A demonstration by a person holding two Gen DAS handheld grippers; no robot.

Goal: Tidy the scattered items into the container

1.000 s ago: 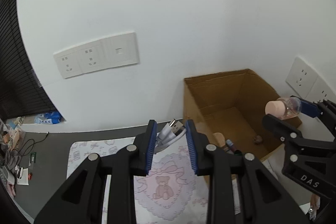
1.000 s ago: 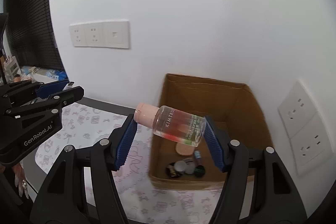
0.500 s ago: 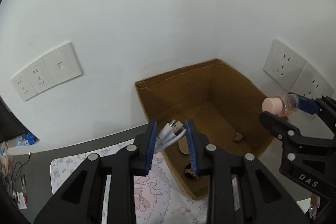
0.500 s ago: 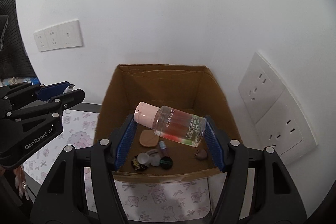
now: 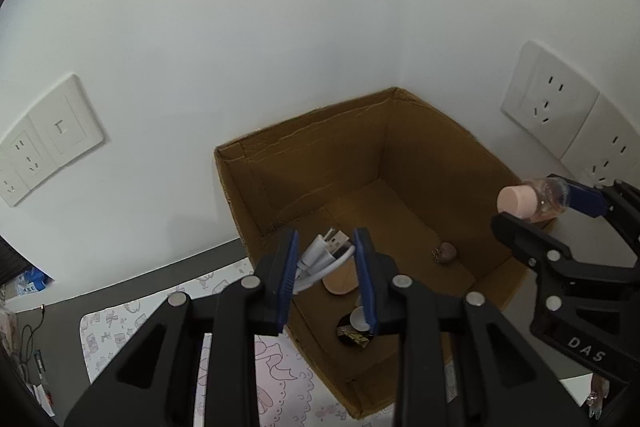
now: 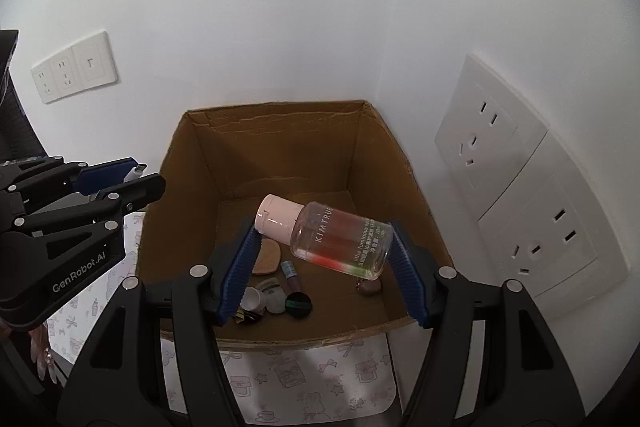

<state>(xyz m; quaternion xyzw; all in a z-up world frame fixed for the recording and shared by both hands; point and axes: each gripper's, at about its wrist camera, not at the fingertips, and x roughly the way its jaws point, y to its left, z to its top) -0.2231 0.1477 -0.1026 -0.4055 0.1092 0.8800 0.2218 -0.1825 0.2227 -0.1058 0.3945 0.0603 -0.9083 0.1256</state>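
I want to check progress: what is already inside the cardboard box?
Inside the cardboard box lie a tan pad, a small tube, white caps, a dark round lid and a brownish charm. The held bottle covers part of the floor.

L claw (image 5: pixel 326 269) grips white cable (image 5: pixel 320 259) over box (image 5: pixel 316 143).

White wall sockets (image 6: pixel 516 203), patterned mat (image 6: pixel 312 383)

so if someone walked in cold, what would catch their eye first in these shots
Probably the clear bottle with its pink cap, clamped lengthwise in the right gripper above the open cardboard box in the wall corner. Next, the coiled white USB cable pinched in the left gripper over the box's near edge. Small cosmetics lie on the box floor below.
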